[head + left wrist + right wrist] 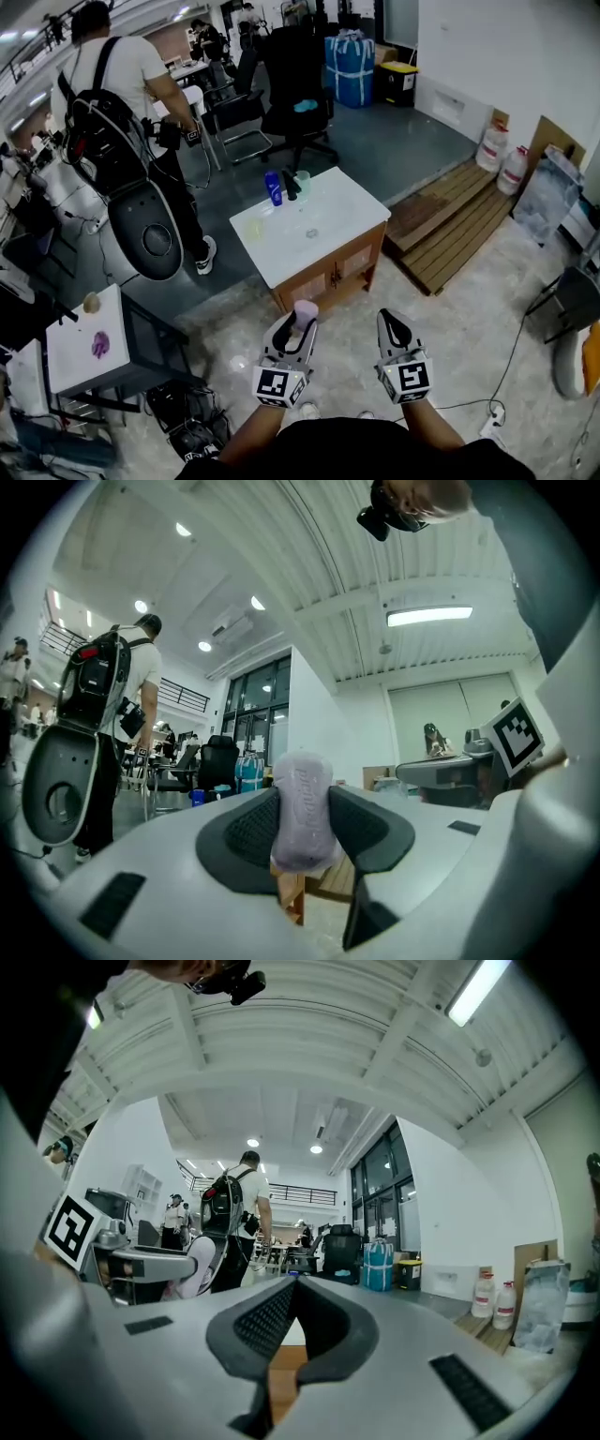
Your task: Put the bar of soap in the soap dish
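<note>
A pale purple bar of soap [302,803] stands on end between the black pads of my left gripper [302,810], which is shut on it. In the head view the soap [306,312] sticks out of the left gripper [298,330], held level in front of the cabinet. My right gripper [394,326] is beside it, jaws together and empty; its pads [267,1316] meet at the tips. Ahead stands a white-topped wooden vanity cabinet [352,211] with a pale yellowish dish [253,228] near its left edge.
On the vanity's far edge stand a blue bottle [273,187], a black tap [291,185] and a clear cup [302,180]. A person with a backpack [122,103] stands at the left. A wooden pallet [450,225] lies at the right, a small white table [84,352] at the near left.
</note>
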The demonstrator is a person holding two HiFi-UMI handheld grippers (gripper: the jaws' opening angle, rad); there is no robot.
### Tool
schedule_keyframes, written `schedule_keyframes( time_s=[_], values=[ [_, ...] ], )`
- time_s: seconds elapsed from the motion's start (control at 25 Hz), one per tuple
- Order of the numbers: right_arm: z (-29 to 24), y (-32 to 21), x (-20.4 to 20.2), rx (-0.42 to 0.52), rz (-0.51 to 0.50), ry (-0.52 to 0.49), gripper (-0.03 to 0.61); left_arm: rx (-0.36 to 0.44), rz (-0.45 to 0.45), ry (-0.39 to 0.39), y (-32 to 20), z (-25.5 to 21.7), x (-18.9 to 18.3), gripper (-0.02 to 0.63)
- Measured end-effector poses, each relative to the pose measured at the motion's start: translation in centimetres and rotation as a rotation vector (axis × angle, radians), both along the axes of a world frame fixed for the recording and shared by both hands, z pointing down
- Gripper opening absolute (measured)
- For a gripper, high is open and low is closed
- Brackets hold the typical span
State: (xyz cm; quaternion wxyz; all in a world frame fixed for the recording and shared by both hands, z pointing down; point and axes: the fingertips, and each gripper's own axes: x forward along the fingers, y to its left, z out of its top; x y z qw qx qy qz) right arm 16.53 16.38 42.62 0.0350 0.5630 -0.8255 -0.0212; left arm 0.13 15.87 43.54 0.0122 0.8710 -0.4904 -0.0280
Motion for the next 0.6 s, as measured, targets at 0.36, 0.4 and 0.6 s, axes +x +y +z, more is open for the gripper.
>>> schedule_keyframes(
  time_s=[0.36, 0.4, 0.6],
  values=[
    [0.4, -2.1, -6.2, -0.004, 0.016, 0.007, 0.017, -0.018, 0.014, 0.011, -1.9, 0.9, -5.5, 0.187],
    [0.3, -2.4, -6.7, -0.003, 0.015, 0.008, 0.017, -0.019, 0.012, 0.012, -2.2, 0.9, -6.0, 0.187],
    [0.2, -3.2, -8.3, 0.001, -0.005, 0.019, 0.017, -0.024, -0.002, 0.021, -3.5, 1.1, -7.4, 0.187]
  ],
)
